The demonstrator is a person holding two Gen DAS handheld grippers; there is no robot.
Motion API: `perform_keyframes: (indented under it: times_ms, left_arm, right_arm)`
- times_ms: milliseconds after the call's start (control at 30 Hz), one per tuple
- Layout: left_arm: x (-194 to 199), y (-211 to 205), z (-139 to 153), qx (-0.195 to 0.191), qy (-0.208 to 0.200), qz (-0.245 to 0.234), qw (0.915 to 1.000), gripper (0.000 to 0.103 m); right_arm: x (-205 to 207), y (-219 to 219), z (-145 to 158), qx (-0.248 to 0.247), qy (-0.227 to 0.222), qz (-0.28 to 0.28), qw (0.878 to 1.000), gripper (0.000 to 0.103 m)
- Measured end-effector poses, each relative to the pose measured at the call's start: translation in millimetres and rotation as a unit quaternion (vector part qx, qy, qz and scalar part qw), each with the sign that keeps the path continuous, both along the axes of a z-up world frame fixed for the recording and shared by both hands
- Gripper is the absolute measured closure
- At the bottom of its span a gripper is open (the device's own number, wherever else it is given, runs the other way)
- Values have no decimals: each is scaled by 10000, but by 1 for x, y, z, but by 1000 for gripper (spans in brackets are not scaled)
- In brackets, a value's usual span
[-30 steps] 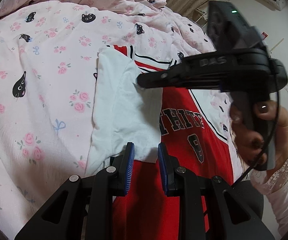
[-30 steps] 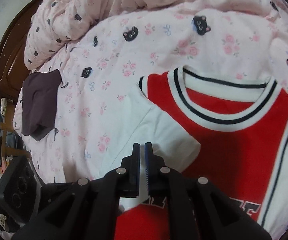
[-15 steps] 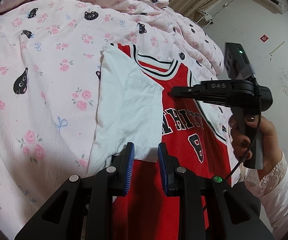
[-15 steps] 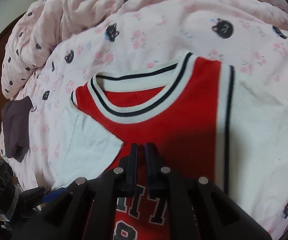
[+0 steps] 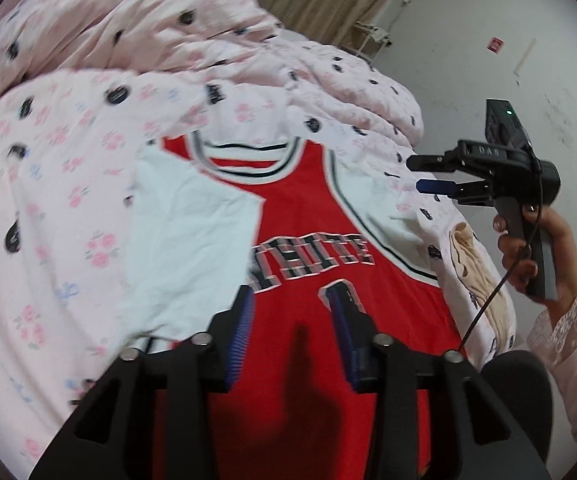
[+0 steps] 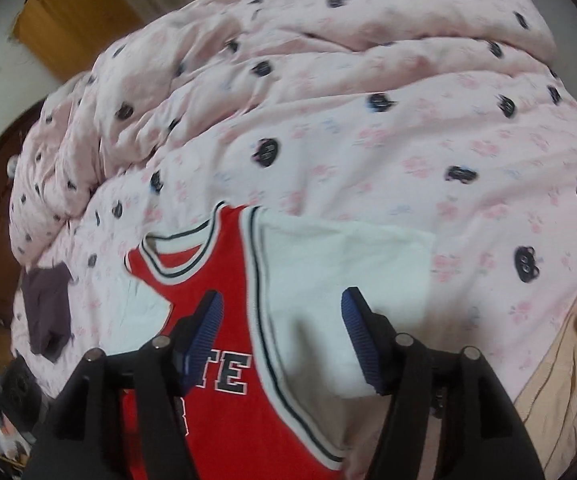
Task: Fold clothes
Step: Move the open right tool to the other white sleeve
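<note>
While both grippers hover over the bed, item: red jersey (image 5: 308,220) with white sleeves, flat on pink floral bedding (image 5: 68,160), left sleeve (image 5: 184,240) folded inward. Left gripper (image 5: 290,328): fingers opening, nothing between. Right gripper (image 6: 280,320): fingers opening wide, empty, above right sleeve (image 6: 340,264). Beige garment (image 6: 560,360) beside.

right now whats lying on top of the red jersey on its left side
A white sleeve is folded in over the red jersey, covering its left chest and the start of the lettering. What the lettering says under the sleeve cannot be seen.
</note>
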State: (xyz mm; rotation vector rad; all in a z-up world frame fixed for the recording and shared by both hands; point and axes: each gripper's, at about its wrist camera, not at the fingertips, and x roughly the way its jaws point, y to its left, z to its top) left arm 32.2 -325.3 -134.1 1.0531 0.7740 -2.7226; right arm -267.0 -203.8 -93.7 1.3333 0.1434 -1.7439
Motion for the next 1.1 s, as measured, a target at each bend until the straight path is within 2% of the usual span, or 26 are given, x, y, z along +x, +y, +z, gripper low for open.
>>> perform_keyframes:
  times_ms: [67,333,400,533,700,867,967,1100]
  left_arm:
    - [-8,14,1,-129,23,-100,9999,61]
    - [-39,73,-4,-651,52,-340,9973,61]
    - [-46,85,-3,-759,72,-340,9965,61]
    - [-83,111,0,-1265,-94,-579,9902,61]
    - [-137,140,3,-1818,-373,-988,9776,61]
    - [-183,160,-9,-2424,-969,-1446,9544,61]
    - [-197,166,-19,-2706,-1276,-1612,9405,62]
    - [-209,170,-27,-2919,-1455,-1620,9313,69]
  right_arm:
    - [-15,14,-7,-96,-204,-135,9997,32]
    - [-60,58,-52,-393,-780,-442,9952,32]
    - [-69,61,-63,-442,-959,-418,9935,32]
    - [-87,56,-67,-481,-1132,-428,9915,32]
    - [-95,57,-61,-778,-1267,-440,9879,32]
    - [-98,64,-55,-961,-1416,-454,9842,32]
    - [-102,70,-52,-1119,-1530,-524,9805,32]
    - [-107,74,-50,-1249,-1622,-561,9772,31]
